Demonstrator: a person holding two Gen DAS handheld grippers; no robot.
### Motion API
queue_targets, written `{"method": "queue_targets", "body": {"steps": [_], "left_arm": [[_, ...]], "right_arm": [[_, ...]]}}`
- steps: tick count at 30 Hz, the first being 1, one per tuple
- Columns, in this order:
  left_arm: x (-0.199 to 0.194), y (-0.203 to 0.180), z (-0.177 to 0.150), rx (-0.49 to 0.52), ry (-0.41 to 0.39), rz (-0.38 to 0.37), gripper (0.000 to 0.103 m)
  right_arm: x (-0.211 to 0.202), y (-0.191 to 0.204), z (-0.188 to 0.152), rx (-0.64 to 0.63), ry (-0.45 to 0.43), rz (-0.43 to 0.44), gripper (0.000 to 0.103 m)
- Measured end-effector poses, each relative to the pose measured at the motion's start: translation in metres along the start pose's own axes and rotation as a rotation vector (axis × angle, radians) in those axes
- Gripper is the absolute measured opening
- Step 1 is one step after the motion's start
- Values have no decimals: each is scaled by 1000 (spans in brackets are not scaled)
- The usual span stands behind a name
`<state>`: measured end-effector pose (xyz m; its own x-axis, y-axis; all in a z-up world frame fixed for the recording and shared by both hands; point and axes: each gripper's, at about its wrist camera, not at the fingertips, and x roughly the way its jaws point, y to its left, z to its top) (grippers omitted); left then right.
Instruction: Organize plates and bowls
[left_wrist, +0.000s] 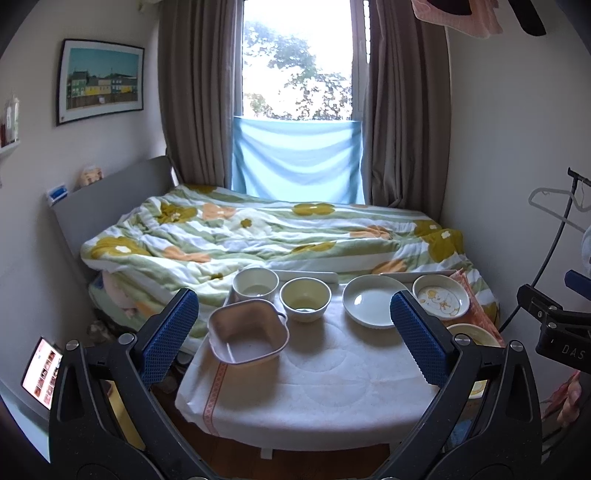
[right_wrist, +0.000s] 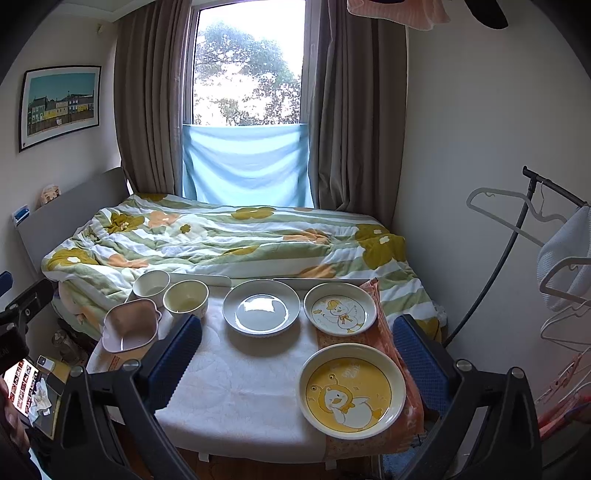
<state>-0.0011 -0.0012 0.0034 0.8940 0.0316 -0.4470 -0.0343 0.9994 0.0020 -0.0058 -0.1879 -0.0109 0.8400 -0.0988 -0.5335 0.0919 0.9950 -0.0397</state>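
Right wrist view: a yellow duck plate (right_wrist: 352, 391) is seen at lower right of the frame on an orange cloth (right_wrist: 384, 325), with a white duck plate (right_wrist: 340, 308) above it and a plain white plate (right_wrist: 261, 307) at centre. A cream bowl (right_wrist: 185, 298), a white cup (right_wrist: 151, 283) and a pink square bowl (right_wrist: 131, 325) are grouped at left on the white-covered worktop (right_wrist: 236, 387). Both the right gripper (right_wrist: 295, 354) and left gripper (left_wrist: 293, 338) are held wide open, empty, above the worktop. A floral bed (right_wrist: 221, 236) is seen behind.

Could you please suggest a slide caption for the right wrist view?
Open right gripper above a table set with three plates and three bowls, bed and window behind.
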Motion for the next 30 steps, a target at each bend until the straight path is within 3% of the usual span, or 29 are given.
{"method": "queue_targets", "body": {"steps": [30], "left_arm": [[1,-8,1,26,8,-45,103]], "right_arm": [[-4,-4,2,25,-7,-18,103]]}}
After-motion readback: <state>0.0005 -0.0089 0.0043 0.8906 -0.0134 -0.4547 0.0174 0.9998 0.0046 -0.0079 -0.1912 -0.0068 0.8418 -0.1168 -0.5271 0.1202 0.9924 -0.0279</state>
